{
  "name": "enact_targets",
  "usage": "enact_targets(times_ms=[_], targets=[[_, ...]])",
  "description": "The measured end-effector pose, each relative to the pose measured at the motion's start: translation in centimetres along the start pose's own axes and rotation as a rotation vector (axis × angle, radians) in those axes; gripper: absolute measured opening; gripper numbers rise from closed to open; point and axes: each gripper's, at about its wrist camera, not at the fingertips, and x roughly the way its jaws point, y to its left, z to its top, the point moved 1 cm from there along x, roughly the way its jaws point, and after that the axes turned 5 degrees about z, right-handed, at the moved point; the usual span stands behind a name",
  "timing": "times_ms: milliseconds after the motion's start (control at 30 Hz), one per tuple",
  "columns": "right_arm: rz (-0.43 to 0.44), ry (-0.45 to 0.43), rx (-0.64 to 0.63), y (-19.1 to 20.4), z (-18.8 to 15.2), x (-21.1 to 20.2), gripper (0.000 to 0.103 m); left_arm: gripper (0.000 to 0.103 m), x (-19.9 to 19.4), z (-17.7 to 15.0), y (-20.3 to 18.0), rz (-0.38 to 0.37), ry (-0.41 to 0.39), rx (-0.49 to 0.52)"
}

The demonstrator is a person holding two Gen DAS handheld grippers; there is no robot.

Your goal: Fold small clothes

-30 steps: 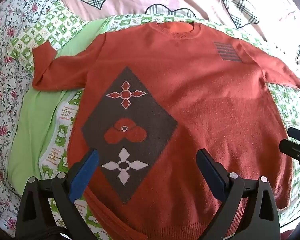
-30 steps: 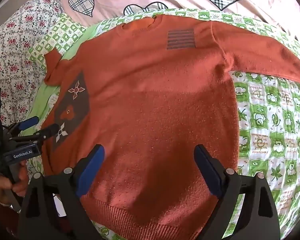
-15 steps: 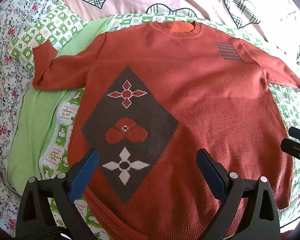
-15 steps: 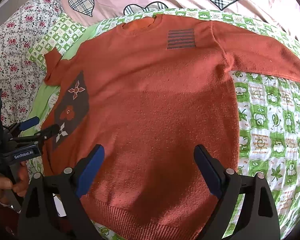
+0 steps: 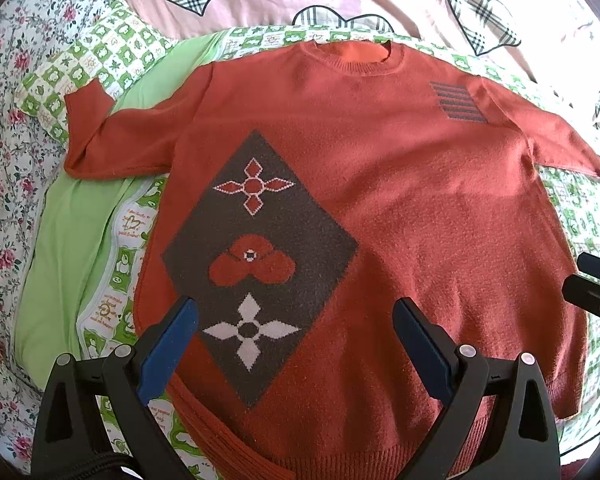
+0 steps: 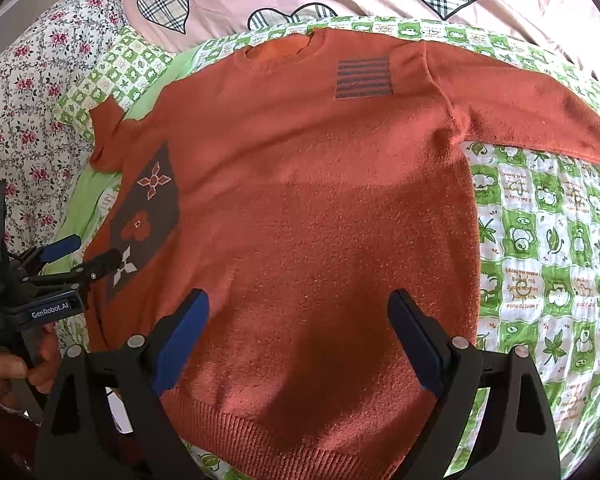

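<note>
I see the sweater point(image 5: 400, 184) spread flat on the quilt point(image 6: 548, 240); my 2 grippers, left point(image 5: 296, 344) and right point(image 6: 298, 336), hang wide above its hem

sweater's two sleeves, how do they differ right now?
The left sleeve ends in a cuff turned up toward the pillow side; the right sleeve runs out straight with no bend in view. The left sleeve lies partly on plain green cloth; the right sleeve lies on the green checked blanket. Both are spread out from the orange sweater, unfolded, and neither gripper touches them.
</note>
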Motion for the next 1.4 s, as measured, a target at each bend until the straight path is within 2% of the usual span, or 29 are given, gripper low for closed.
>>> enact_targets(times_ms=[300,400,633,967,1200,1400], targets=[[0.000,-0.003,0.004,0.0,0.0,0.2,0.091,0.098,0.0,0.0,-0.1,-0.003,-0.019,-0.005],[0.010,0.007,0.018,-0.3,0.1,0.2,0.091,0.098,0.0,0.0,-0.1,0.007,-0.050,-0.002],[0.038,-0.010,0.033,-0.5,0.3,-0.2,0.091,0.098,0.2,0.4,-0.3,-0.040,-0.038,-0.029],[0.017,-0.038,0.036,-1.4,0.5,-0.6,0.091,0.098,1.0,0.5,-0.1,-0.010,-0.004,-0.018],[-0.035,-0.053,0.108,-4.7,0.8,-1.6,0.091,0.098,2.2,1.3,0.4,0.006,0.017,-0.045],[-0.088,-0.117,0.197,-9.5,1.0,-3.6,0.091,0.098,3.1,2.9,0.6,0.028,0.018,-0.057]])
